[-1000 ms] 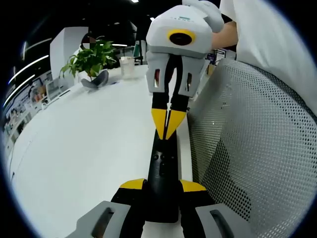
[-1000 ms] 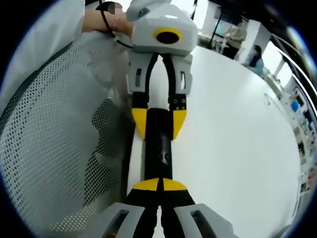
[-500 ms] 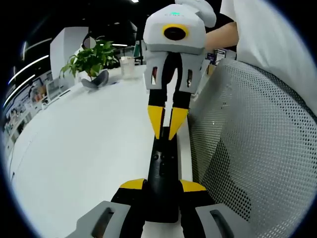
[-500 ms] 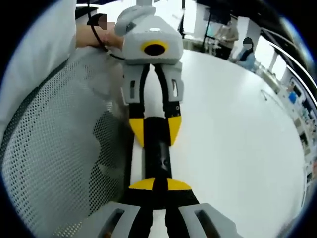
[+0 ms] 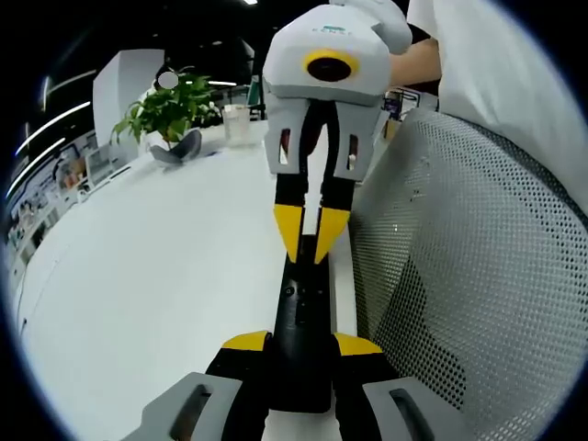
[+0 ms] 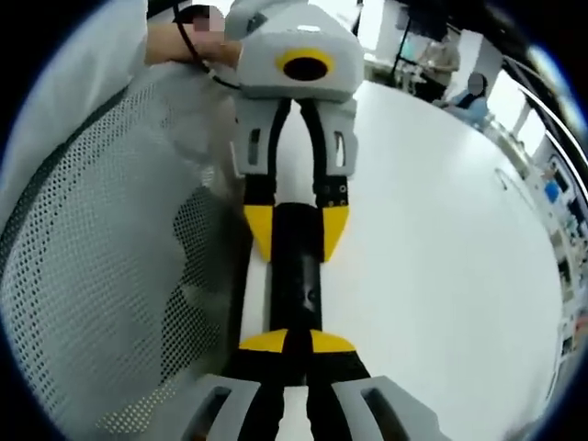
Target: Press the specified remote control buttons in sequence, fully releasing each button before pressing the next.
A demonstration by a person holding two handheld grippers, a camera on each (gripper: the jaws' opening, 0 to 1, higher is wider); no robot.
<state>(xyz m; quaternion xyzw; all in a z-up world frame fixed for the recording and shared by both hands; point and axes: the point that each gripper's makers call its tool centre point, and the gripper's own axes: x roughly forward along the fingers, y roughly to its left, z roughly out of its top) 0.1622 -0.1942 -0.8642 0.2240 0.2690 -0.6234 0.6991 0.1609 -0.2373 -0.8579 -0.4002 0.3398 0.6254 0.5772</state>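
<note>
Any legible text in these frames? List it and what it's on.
None legible.
Remote control: buttons show, markings too small to read.
Left tongs and right tongs: no readable label.
Wall posters: blurred.

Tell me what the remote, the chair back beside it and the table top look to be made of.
The remote looks like matte black plastic: dark, dull, with small moulded buttons. The chair back is a pale mesh, probably woven synthetic fabric, given its regular grid of holes you can see through. The table top is smooth and white with a soft sheen, likely laminate or painted board; the look alone does not settle which.
</note>
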